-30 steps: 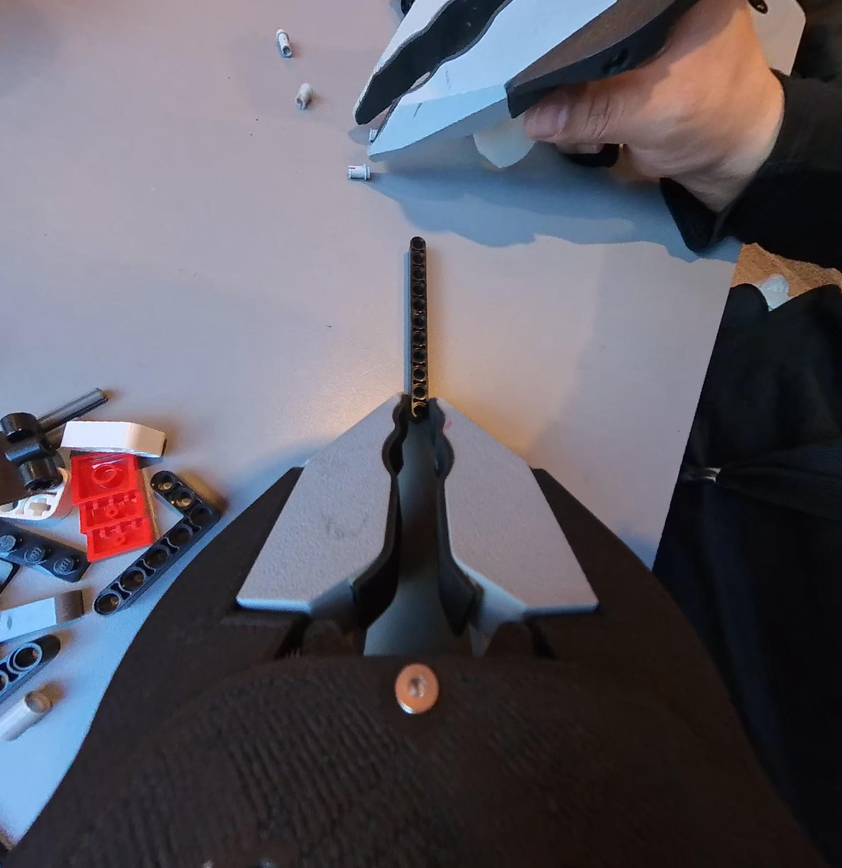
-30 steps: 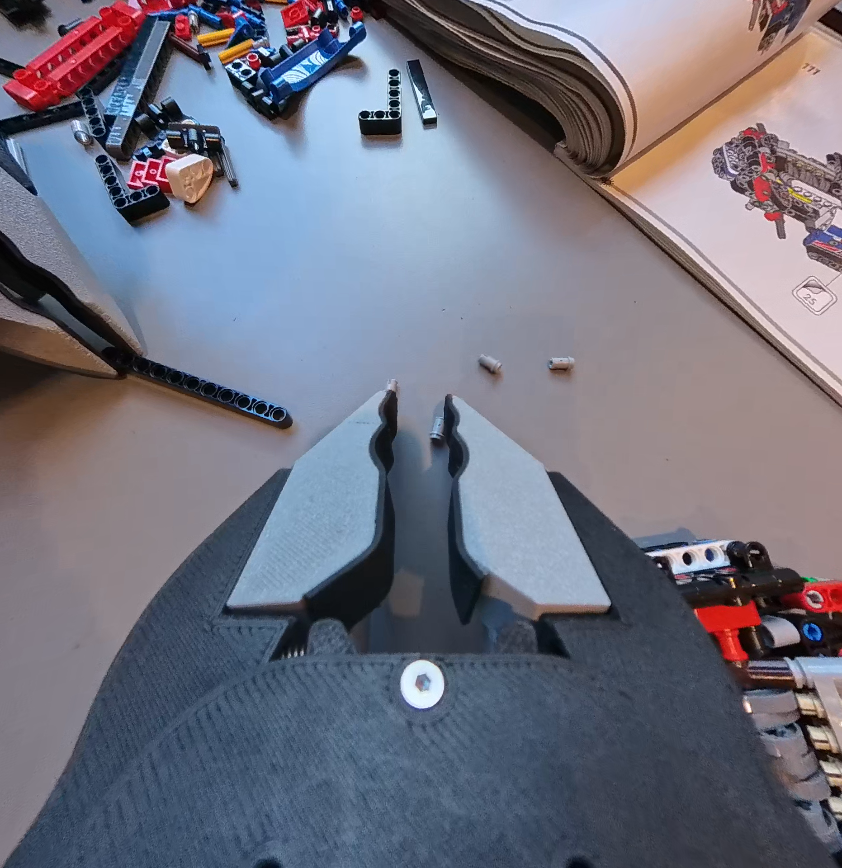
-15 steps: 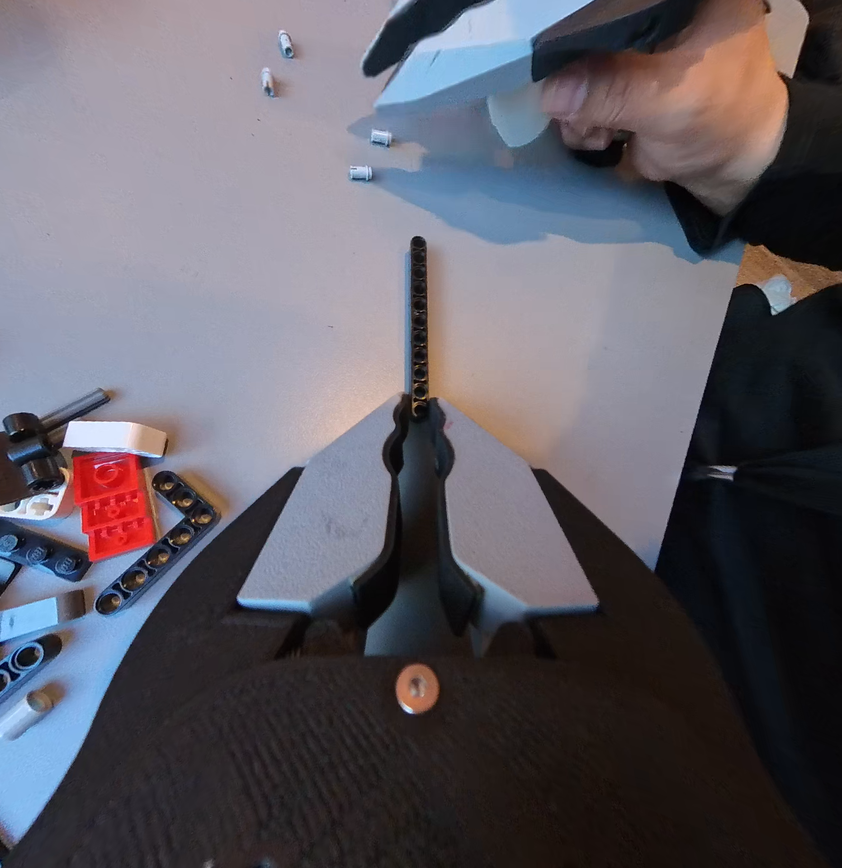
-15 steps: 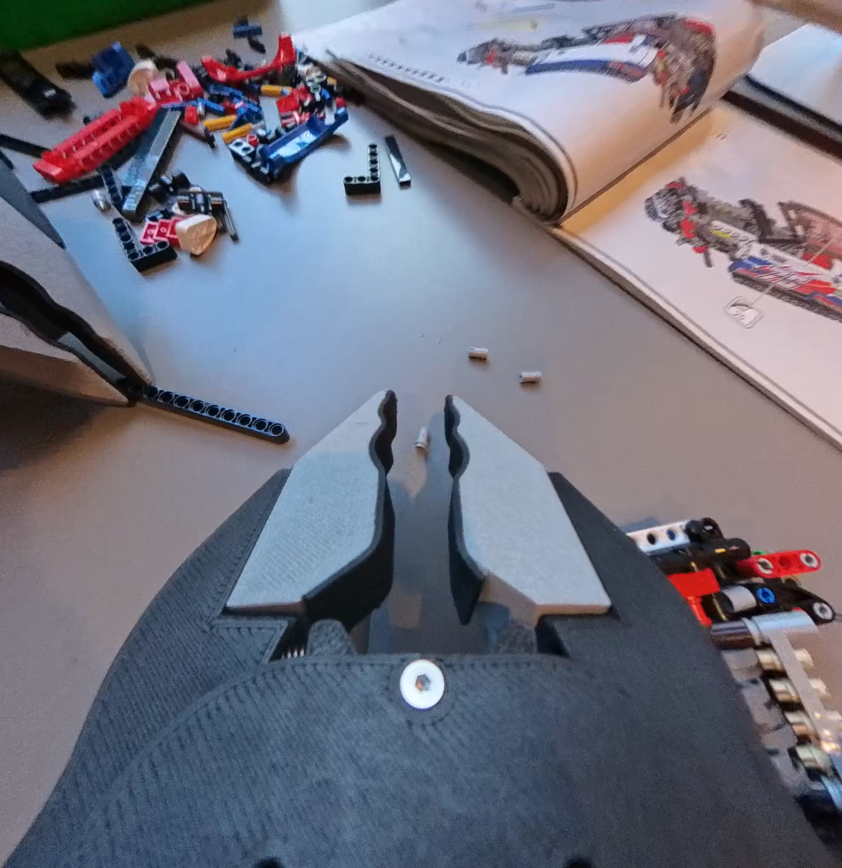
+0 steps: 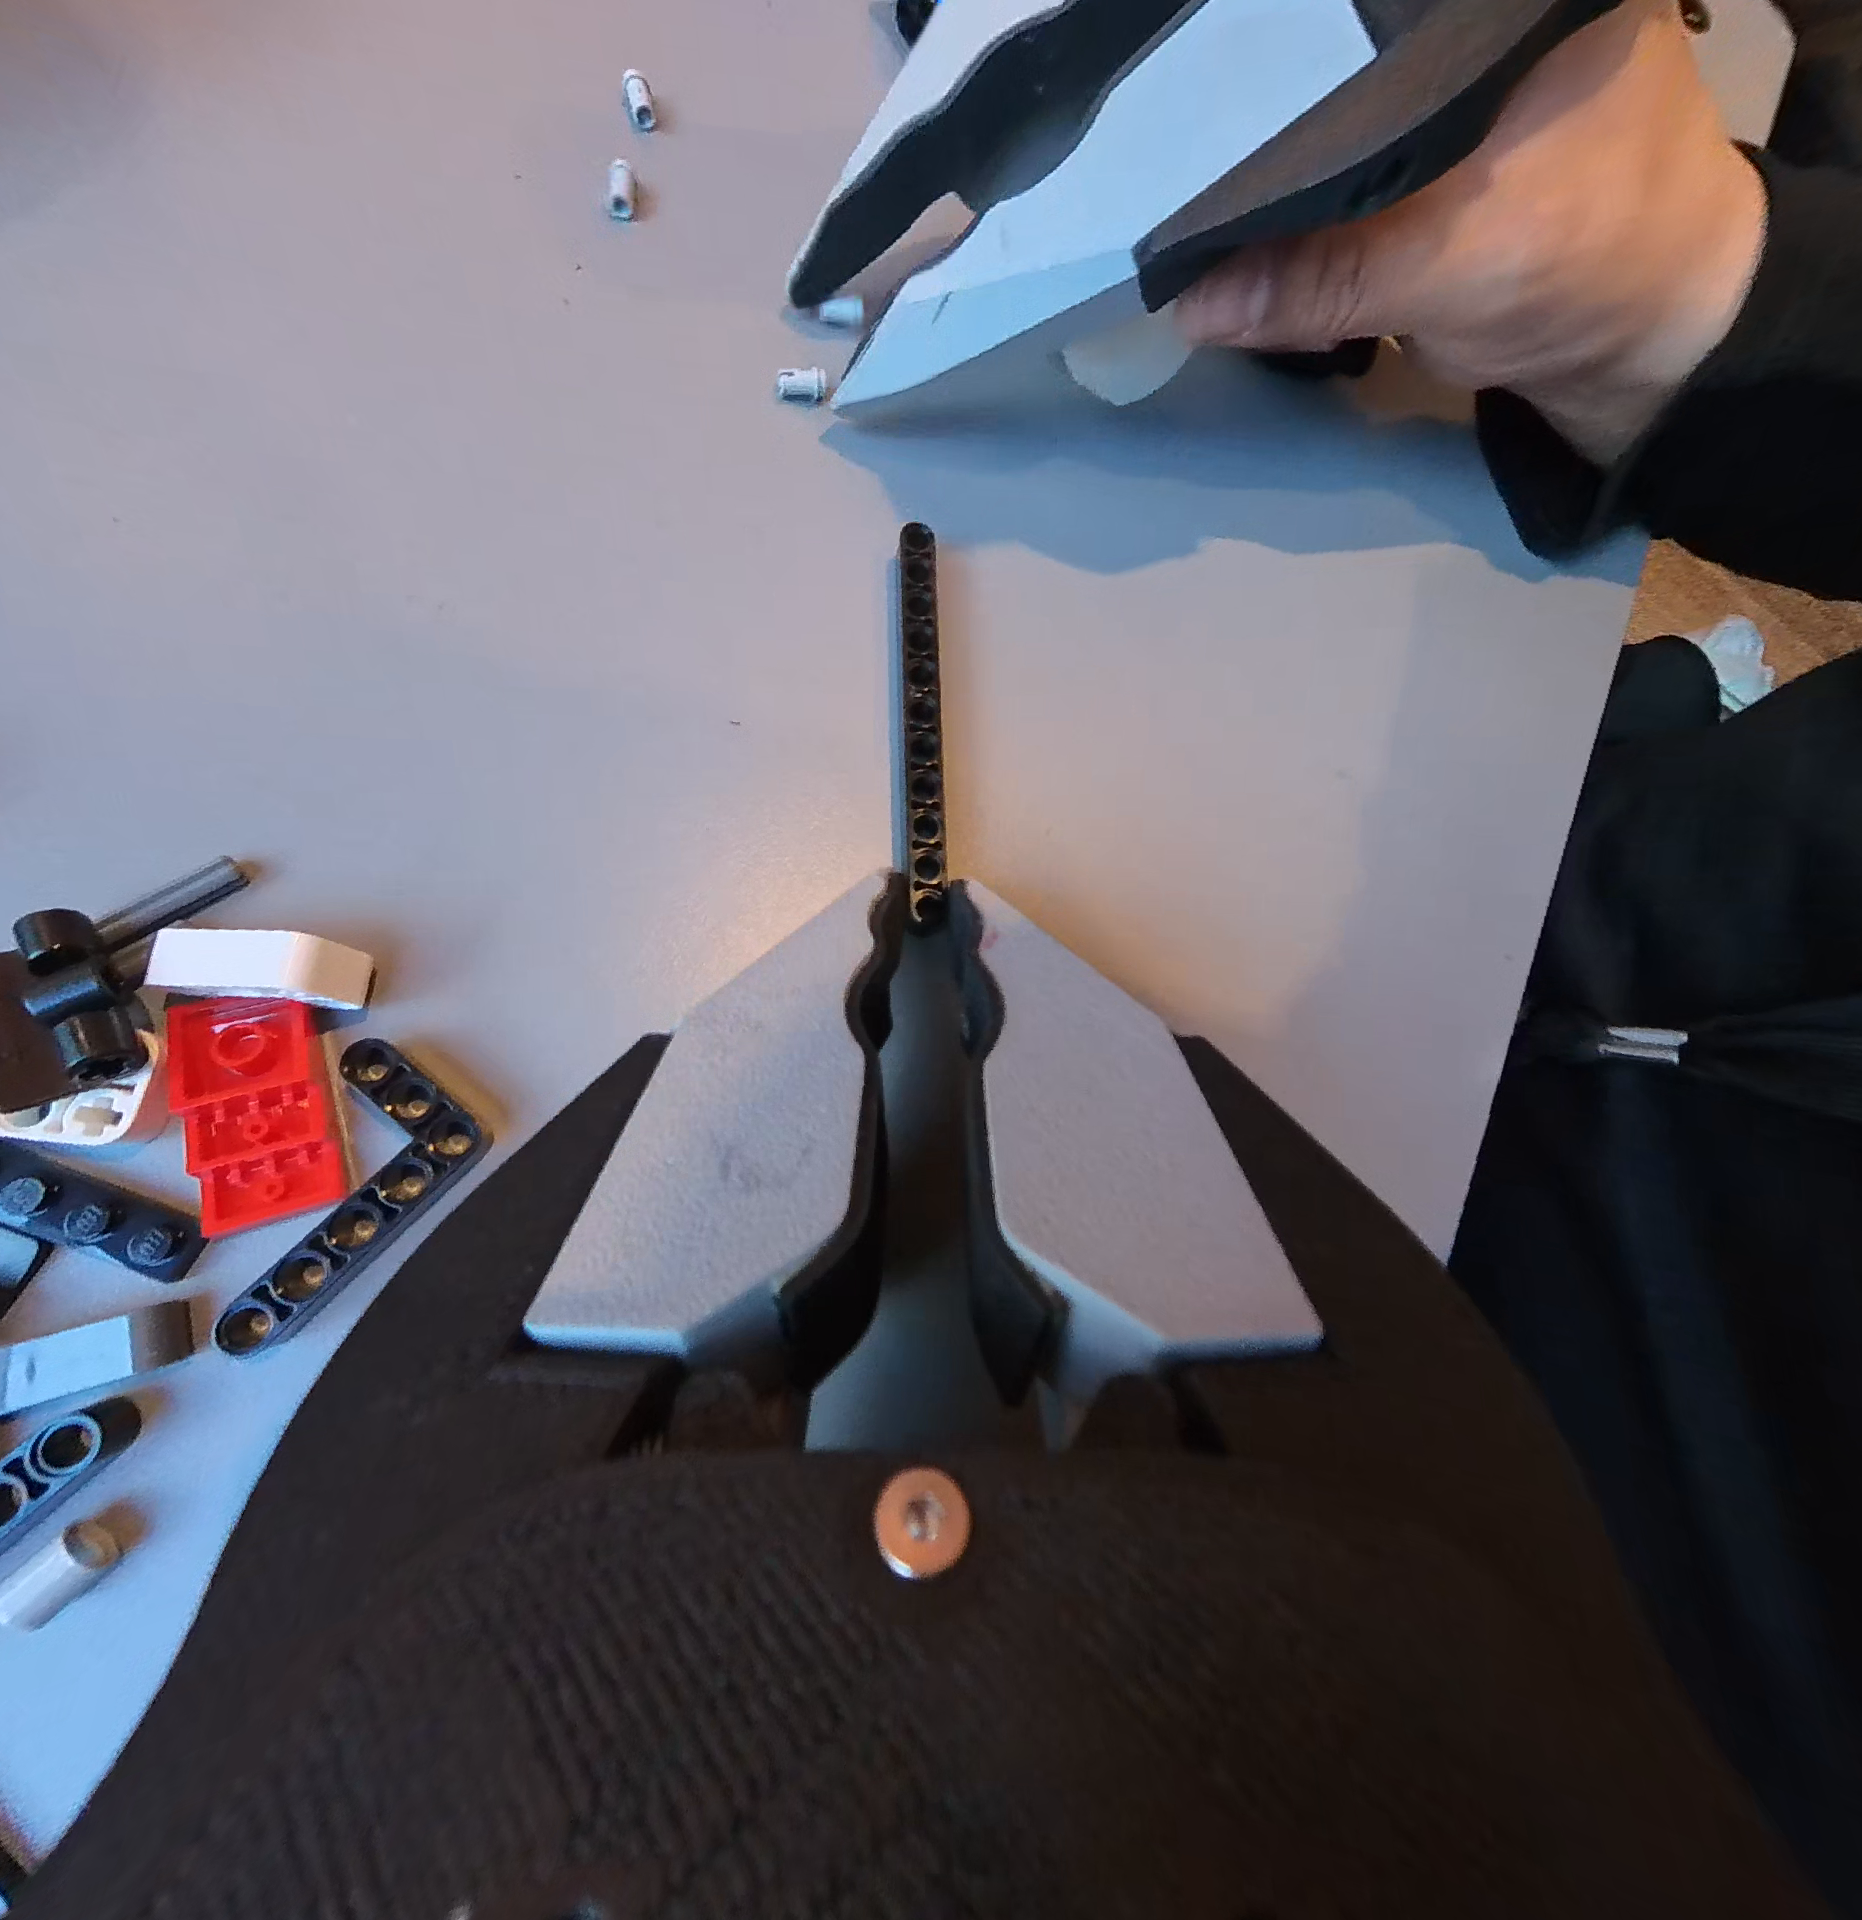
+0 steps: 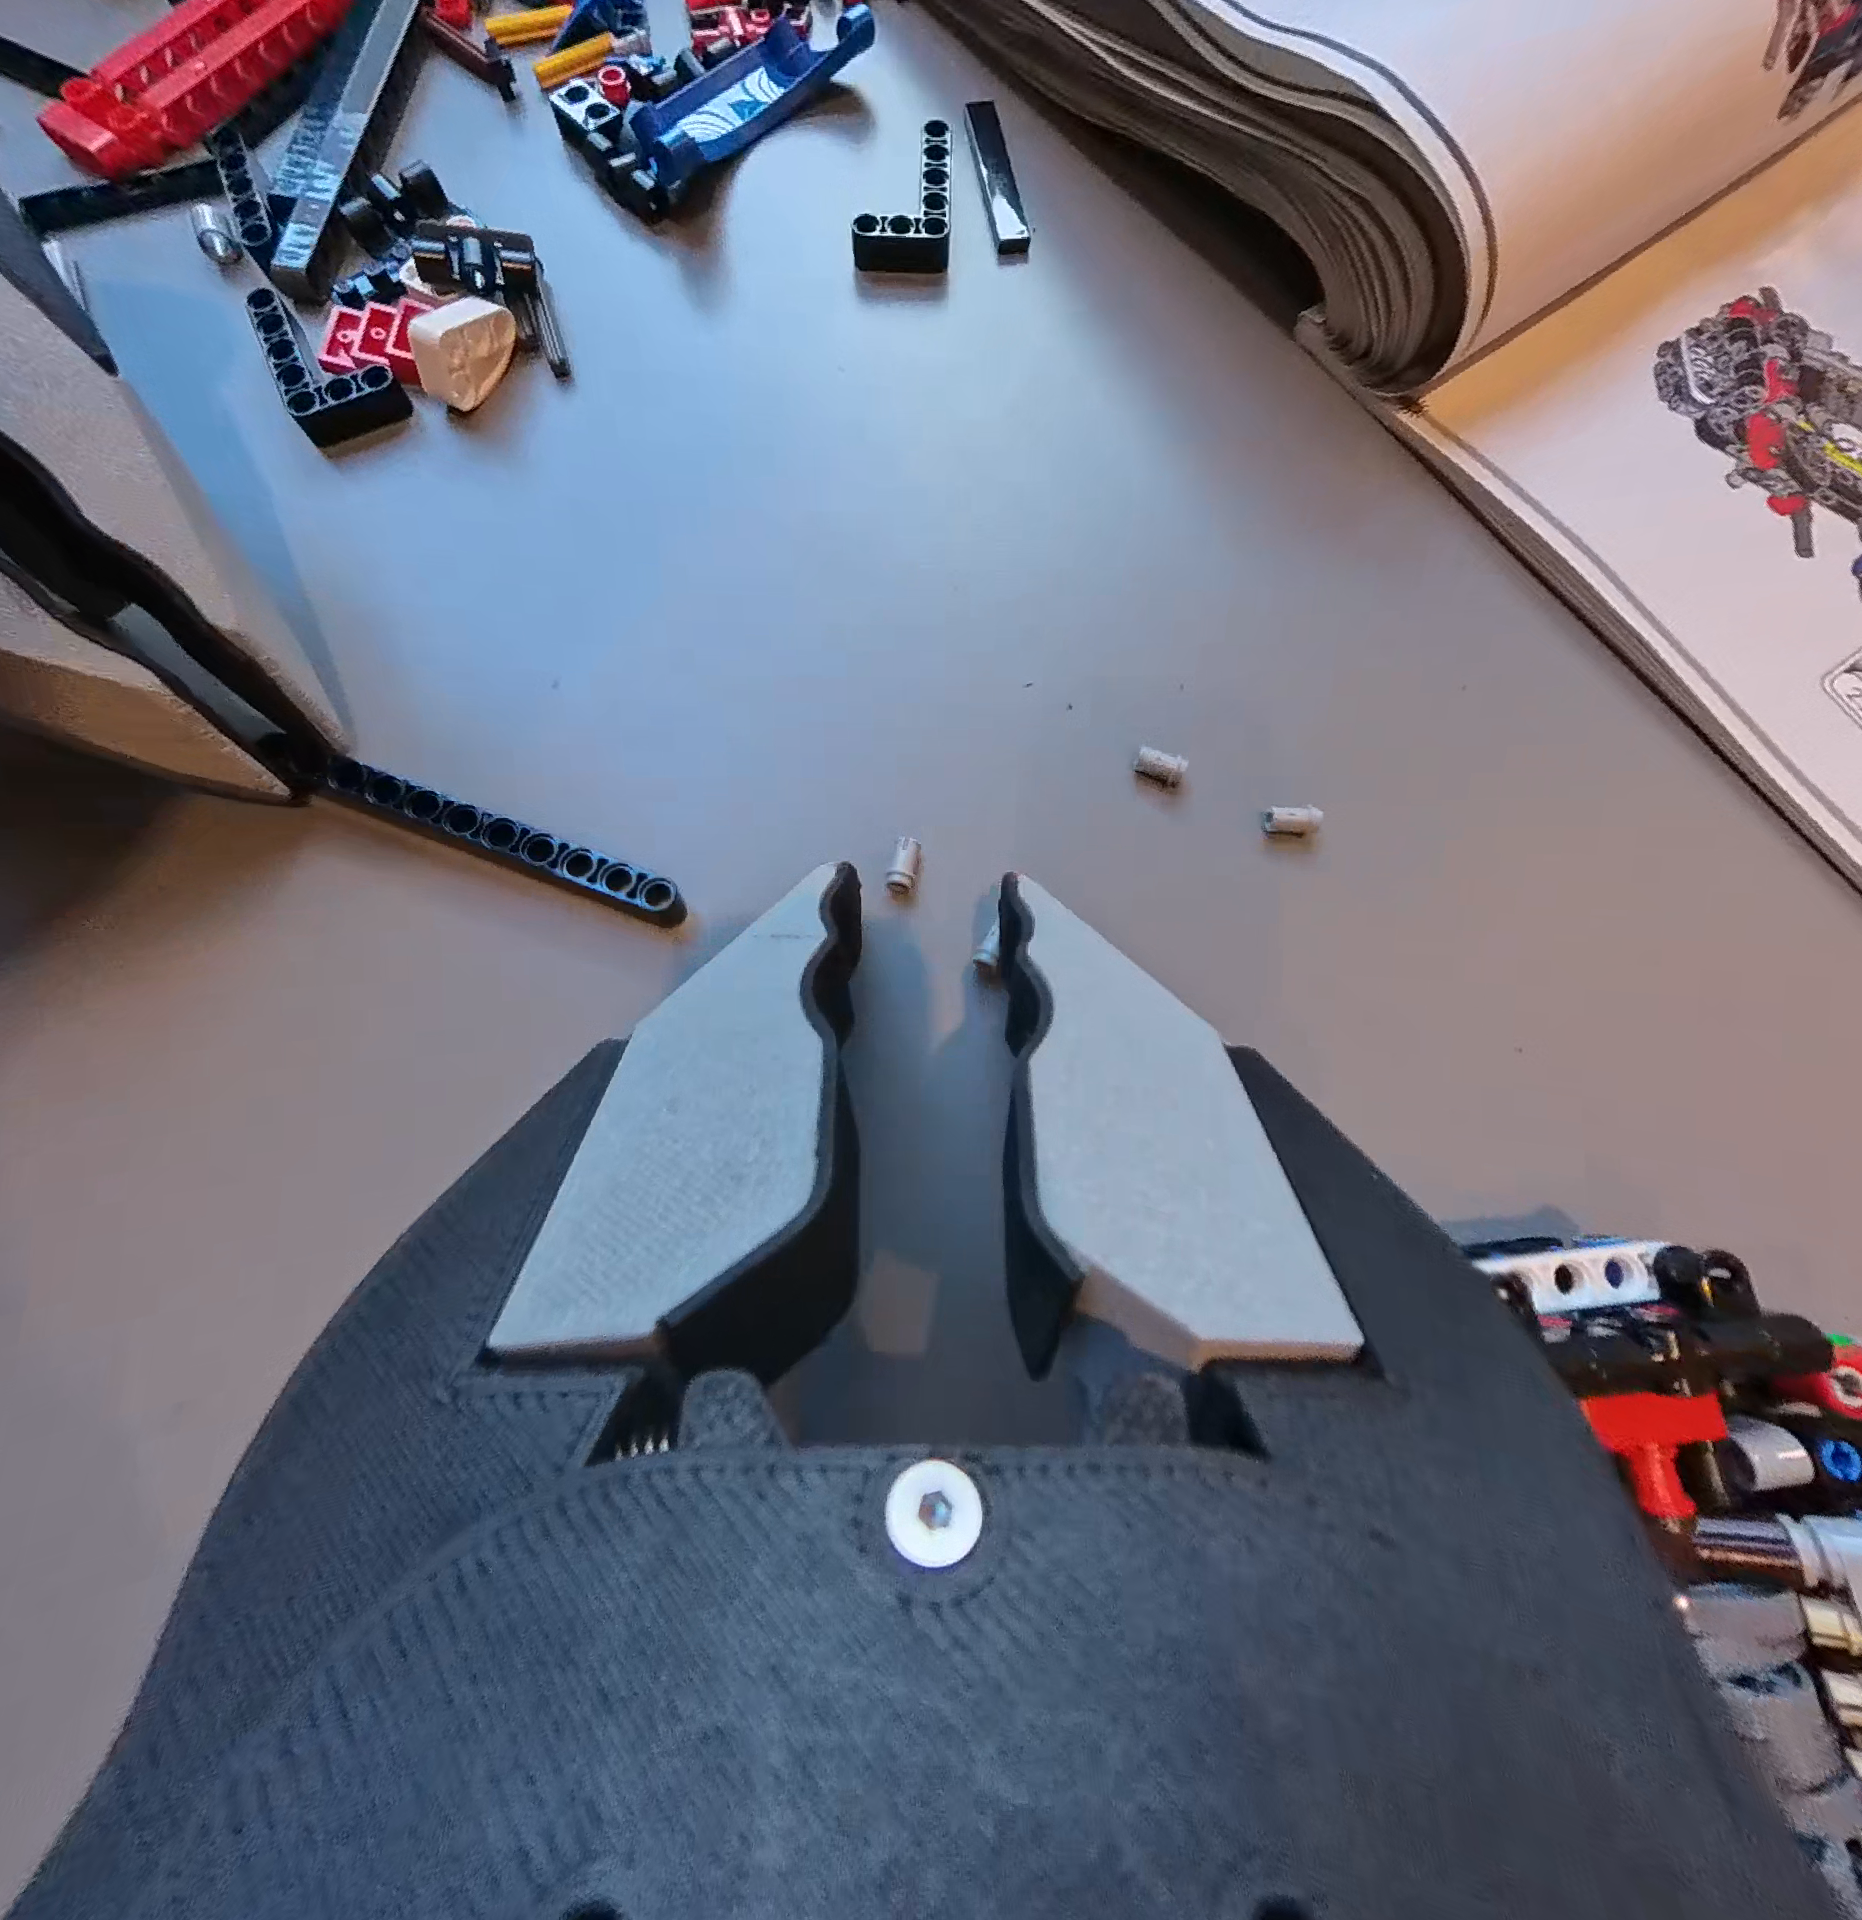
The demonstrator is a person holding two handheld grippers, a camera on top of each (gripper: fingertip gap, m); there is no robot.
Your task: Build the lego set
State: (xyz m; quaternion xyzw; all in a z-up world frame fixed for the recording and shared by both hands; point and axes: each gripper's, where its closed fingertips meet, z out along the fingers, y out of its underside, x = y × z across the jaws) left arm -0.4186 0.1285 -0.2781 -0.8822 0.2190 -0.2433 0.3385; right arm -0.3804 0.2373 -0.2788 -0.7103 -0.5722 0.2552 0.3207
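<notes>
My left gripper (image 5: 922,906) is shut on the near end of a long black holed beam (image 5: 919,707), which lies on the grey table pointing away from me. The beam also shows in the right wrist view (image 6: 501,836), held by the left gripper (image 6: 288,764). My right gripper (image 6: 929,891) is open, tips low at the table. One small grey pin (image 6: 904,862) lies just ahead of the gap, and another (image 6: 987,948) rests against the inner side of the right finger. Two more pins (image 6: 1159,766) (image 6: 1291,820) lie farther right. In the left wrist view, the right gripper (image 5: 833,348) straddles a pin (image 5: 839,309).
An open instruction book (image 6: 1529,156) lies at the back right. A pile of loose parts (image 6: 387,260) and a black L-beam (image 6: 911,223) lie at the back. A partly built model (image 6: 1685,1382) sits near right. More parts (image 5: 252,1091) lie left; the table edge (image 5: 1581,831) is right. About 12 cm separates my left fingertips from my right.
My right gripper lifted and tilted up, then came back down over the pins with its jaws a little wider. The left gripper and the beam have not moved.
</notes>
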